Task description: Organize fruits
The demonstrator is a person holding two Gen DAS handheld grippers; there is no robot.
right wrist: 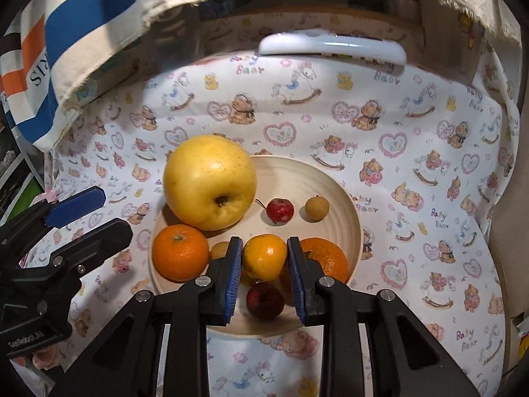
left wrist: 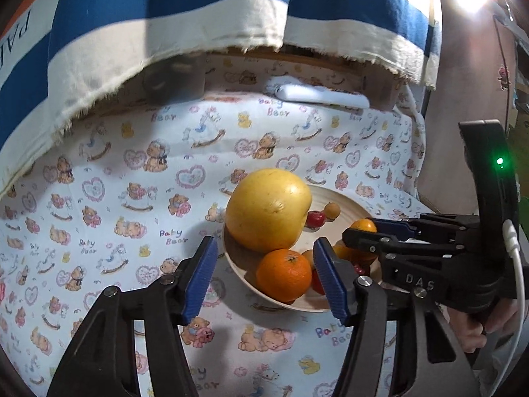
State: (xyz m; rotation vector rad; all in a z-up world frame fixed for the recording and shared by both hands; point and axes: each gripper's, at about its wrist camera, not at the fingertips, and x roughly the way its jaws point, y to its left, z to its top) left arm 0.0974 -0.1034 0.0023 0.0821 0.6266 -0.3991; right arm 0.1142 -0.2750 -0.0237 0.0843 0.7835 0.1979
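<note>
The right gripper (right wrist: 264,258) is clamping a small yellow-orange fruit (right wrist: 264,256) between its blue pads (right wrist: 233,278), holding it over the near half of the cream bowl (right wrist: 344,205). The left gripper (left wrist: 264,274) is hovering at the bowl's near rim, its jaws standing partly apart on either side of a mandarin (left wrist: 284,274) without pressing on it.

In the right wrist view, a large yellow apple-like fruit (right wrist: 210,182) is sitting at ten o'clock in the bowl, the mandarin (right wrist: 180,251) at eight o'clock, a small red fruit (right wrist: 280,210) with a stem near the centre, a small tan round fruit (right wrist: 314,209) just right of it, an orange (right wrist: 327,258) at four o'clock and a dark red fruit (right wrist: 264,299) at six o'clock.

The bowl is resting on a bear-print cloth (right wrist: 413,165). A white remote control (right wrist: 330,48) is lying at twelve o'clock beyond the bowl, under a blue-striped fabric edge (right wrist: 99,16).
</note>
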